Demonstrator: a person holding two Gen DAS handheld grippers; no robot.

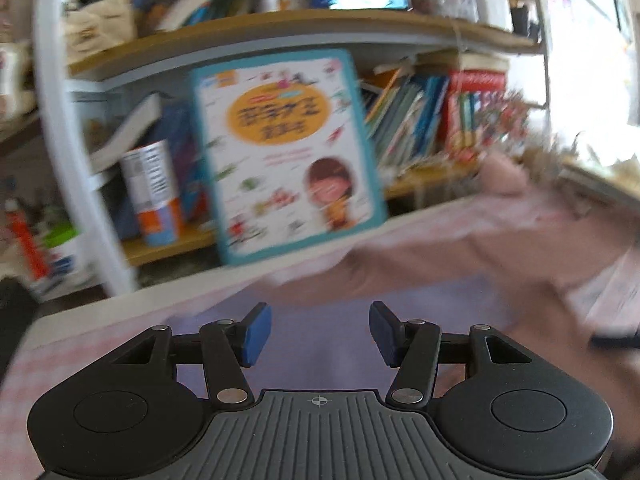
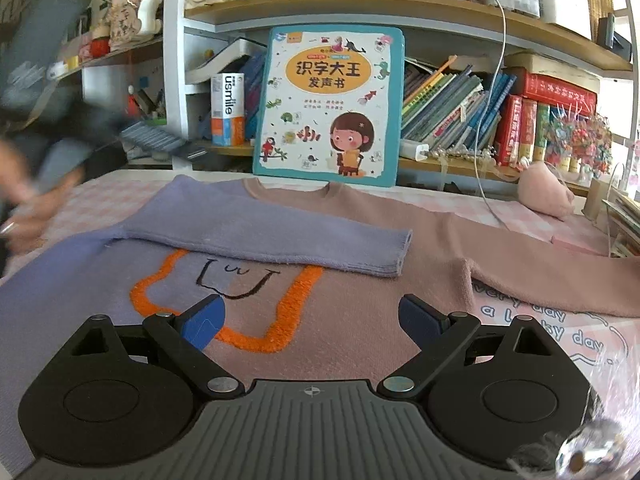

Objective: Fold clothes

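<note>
A sweater, half lavender and half dusty pink [image 2: 360,320], lies flat on the table with an orange outline and a black smile on its chest. Its lavender sleeve [image 2: 260,236] is folded across the chest. Its pink sleeve [image 2: 560,280] stretches out to the right. My right gripper [image 2: 312,320] is open and empty, just above the sweater's lower chest. My left gripper [image 1: 320,332] is open and empty over the lavender part [image 1: 320,344]; that view is blurred by motion. The left hand and its gripper show as a blur at the left of the right wrist view [image 2: 36,184].
A children's board book [image 2: 328,104] leans on the bookshelf [image 2: 400,12] behind the table. A pink plush toy [image 2: 544,192] lies at the back right. A white charging cable [image 2: 492,120] hangs down to the table. The pink checked tablecloth [image 2: 580,340] carries printed words at the right.
</note>
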